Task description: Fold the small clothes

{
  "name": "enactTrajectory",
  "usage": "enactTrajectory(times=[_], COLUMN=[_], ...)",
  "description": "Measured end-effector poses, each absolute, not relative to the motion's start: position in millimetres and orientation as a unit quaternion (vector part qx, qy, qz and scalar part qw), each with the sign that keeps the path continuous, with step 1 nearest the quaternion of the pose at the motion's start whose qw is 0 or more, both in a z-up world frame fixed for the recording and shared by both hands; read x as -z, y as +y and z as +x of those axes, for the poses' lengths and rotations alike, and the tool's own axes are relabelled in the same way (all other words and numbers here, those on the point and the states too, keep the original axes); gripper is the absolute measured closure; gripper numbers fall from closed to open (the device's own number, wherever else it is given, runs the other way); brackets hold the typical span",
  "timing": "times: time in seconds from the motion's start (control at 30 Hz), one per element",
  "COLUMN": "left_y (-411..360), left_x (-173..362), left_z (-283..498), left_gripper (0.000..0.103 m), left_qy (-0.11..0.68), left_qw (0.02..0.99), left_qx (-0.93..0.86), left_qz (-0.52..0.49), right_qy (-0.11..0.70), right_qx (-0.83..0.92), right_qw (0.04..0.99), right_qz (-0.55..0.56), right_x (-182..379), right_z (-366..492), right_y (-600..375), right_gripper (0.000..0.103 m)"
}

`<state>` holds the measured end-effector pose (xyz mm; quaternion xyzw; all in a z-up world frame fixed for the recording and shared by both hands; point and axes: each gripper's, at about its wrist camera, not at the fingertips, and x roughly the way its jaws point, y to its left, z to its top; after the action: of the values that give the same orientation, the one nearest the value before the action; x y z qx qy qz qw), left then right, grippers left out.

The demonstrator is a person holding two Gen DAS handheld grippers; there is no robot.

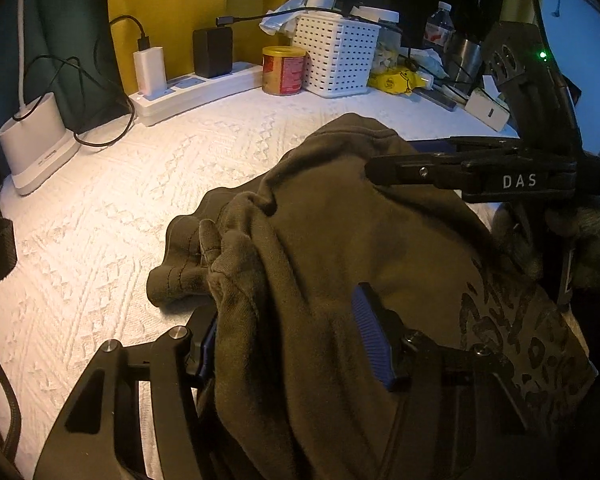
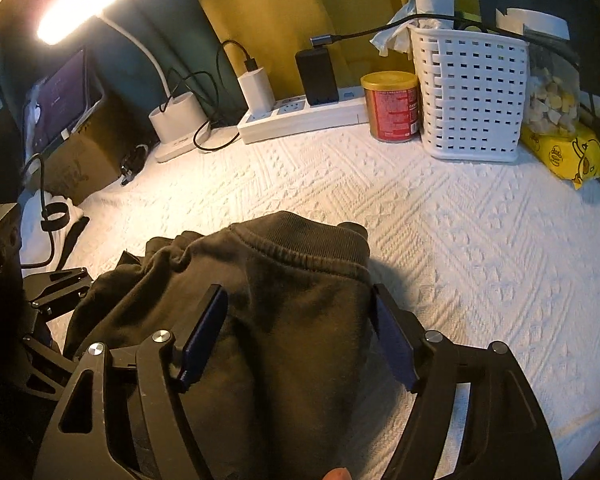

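The dark olive garment lies bunched on the white bedspread, not yet folded flat. Both the left gripper and the right gripper stand apart, straddling the cloth; most folding remains.

left tool: jaws apart, olive garment bunched between | right tool: over garment | white bedspread

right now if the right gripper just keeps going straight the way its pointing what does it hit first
The dark garment itself: cloth already fills the gap between the right gripper jaws, ribbed hem just ahead. Beyond lies bare white bedspread, then probably the red can, though depth is unclear.
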<state>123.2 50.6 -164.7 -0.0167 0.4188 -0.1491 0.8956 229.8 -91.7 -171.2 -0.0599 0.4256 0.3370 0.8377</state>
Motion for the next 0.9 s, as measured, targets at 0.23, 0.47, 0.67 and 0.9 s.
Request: enactTrajectory(times=[0.23, 0.47, 0.67, 0.9], left_y=[48.3, 47.6, 41.5, 32.6], left_x=[165.9, 164.7, 163.7, 160.2], left_z=[125.9, 124.2, 121.6, 111.4], left_gripper=[0.046, 0.070, 0.077, 0.078], left_qy=[0.418, 0.416, 0.414, 0.410], left_qw=[0.896, 0.899, 0.900, 0.902], left_qx=[0.146, 0.138, 0.133, 0.133], left_qz=[-0.021, -0.021, -0.017, -0.010], right_qy=[0.431, 0.425, 0.421, 0.422], right_qx=[-0.315, -0.326, -0.372, -0.372], right_qw=[0.833, 0.830, 0.813, 0.814], right_qz=[-0.147, -0.157, -0.152, -0.144], right_x=[179.6, 177.9, 176.1, 172.5], right_z=[222.1, 219.3, 209.5, 198.4], right_y=[-64.1, -63.4, -56.0, -63.3], right_gripper=[0.013, 0.030, 0.070, 0.077])
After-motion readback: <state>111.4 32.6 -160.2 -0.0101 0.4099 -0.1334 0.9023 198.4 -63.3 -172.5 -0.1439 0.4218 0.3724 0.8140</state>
